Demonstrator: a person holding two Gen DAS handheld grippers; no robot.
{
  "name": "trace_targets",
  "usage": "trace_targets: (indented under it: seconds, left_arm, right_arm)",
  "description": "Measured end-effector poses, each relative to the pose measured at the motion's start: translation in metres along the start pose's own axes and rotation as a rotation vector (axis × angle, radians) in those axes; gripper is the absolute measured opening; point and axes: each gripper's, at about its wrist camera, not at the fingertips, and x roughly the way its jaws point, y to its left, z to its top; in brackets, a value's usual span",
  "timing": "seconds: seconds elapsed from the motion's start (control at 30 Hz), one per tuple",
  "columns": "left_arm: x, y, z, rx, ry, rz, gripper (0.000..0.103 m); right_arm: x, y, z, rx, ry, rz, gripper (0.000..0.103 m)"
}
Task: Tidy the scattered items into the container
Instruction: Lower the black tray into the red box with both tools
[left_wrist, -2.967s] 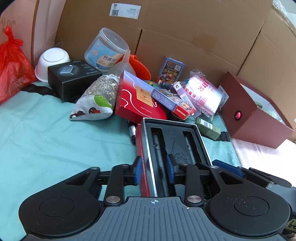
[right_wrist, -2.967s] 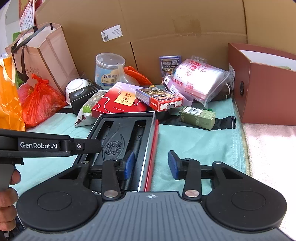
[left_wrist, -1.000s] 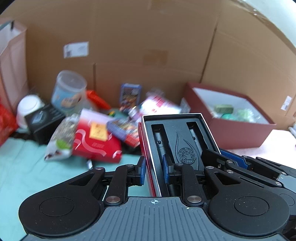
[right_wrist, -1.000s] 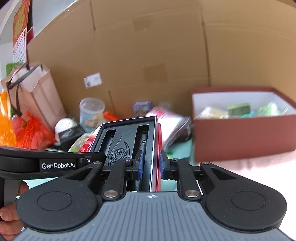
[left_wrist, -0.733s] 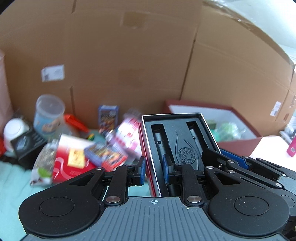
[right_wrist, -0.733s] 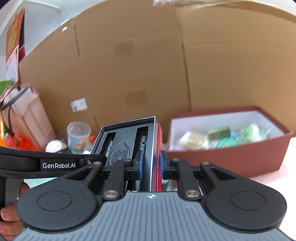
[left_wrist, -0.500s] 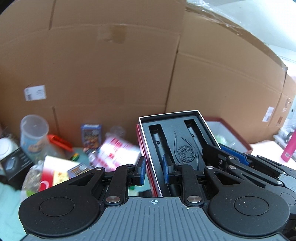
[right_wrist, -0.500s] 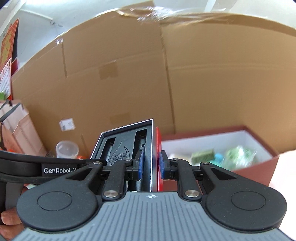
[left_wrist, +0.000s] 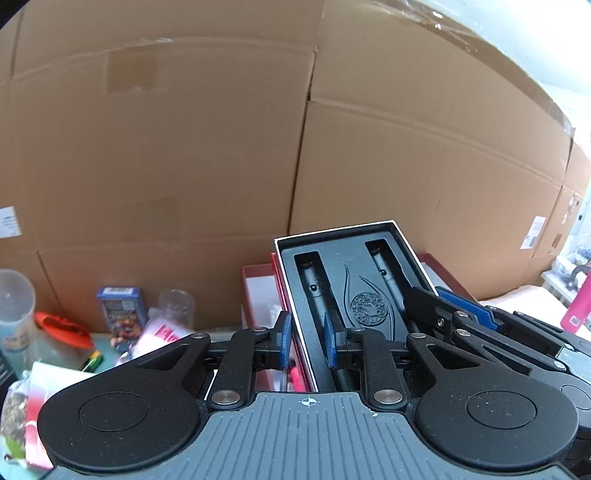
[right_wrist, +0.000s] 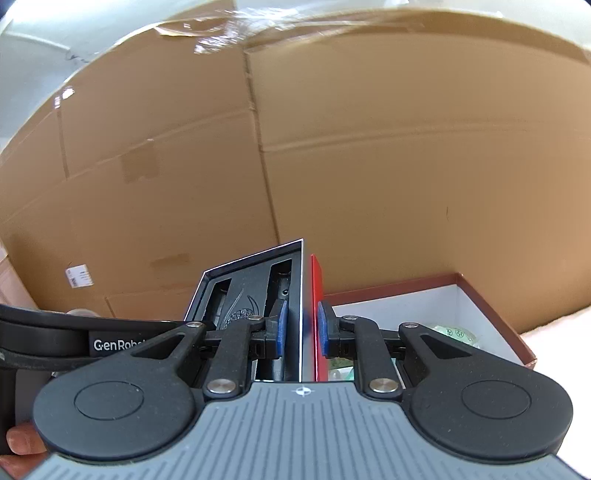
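Note:
A flat black gift box (left_wrist: 354, 291) with a red side and a moulded black insert hangs in the air between both grippers. My left gripper (left_wrist: 306, 341) is shut on its left wall, blue pads on either side of the rim. My right gripper (right_wrist: 301, 330) is shut on the box's (right_wrist: 255, 291) right wall. The dark red container (right_wrist: 491, 317) with a white lining sits below and to the right, with green packets (right_wrist: 454, 334) inside. In the left wrist view only a corner of the container (left_wrist: 255, 280) shows behind the box.
Scattered items lie at lower left: a blue card box (left_wrist: 118, 308), a clear jar (left_wrist: 14, 314), an orange item (left_wrist: 62, 326) and a pink-printed bag (left_wrist: 162, 334). Tall cardboard walls (left_wrist: 221, 147) close the back. A hand (right_wrist: 18, 441) holds the left gripper's handle.
Both grippers have carried the gift box up and to the right, from over the scattered pile to over the red container. The grip on the box looks the same.

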Motion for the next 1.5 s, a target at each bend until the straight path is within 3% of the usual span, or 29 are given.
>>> trace_targets:
  seconds: [0.53, 1.13, 1.37, 1.4, 1.5]
  left_arm:
    - [0.075, 0.004, -0.005, 0.007, 0.096, 0.011, 0.018]
    - [0.096, 0.006, -0.016, 0.025, 0.134, 0.027, 0.019]
    - [0.093, 0.008, -0.016, 0.024, 0.136, 0.023, 0.026]
    - [0.093, 0.008, -0.016, 0.019, 0.136, 0.019, 0.037]
    - [0.084, 0.010, -0.016, 0.008, 0.111, 0.020, 0.046]
  right_arm:
    - [0.058, -0.027, -0.020, 0.039, 0.084, -0.011, 0.020]
    - [0.081, -0.029, -0.039, 0.071, 0.164, -0.009, 0.020]
    - [0.082, -0.028, -0.039, 0.072, 0.166, -0.006, 0.023]
    - [0.080, -0.029, -0.039, 0.070, 0.165, -0.005, 0.025]
    - [0.075, -0.029, -0.039, 0.062, 0.148, 0.000, 0.030]
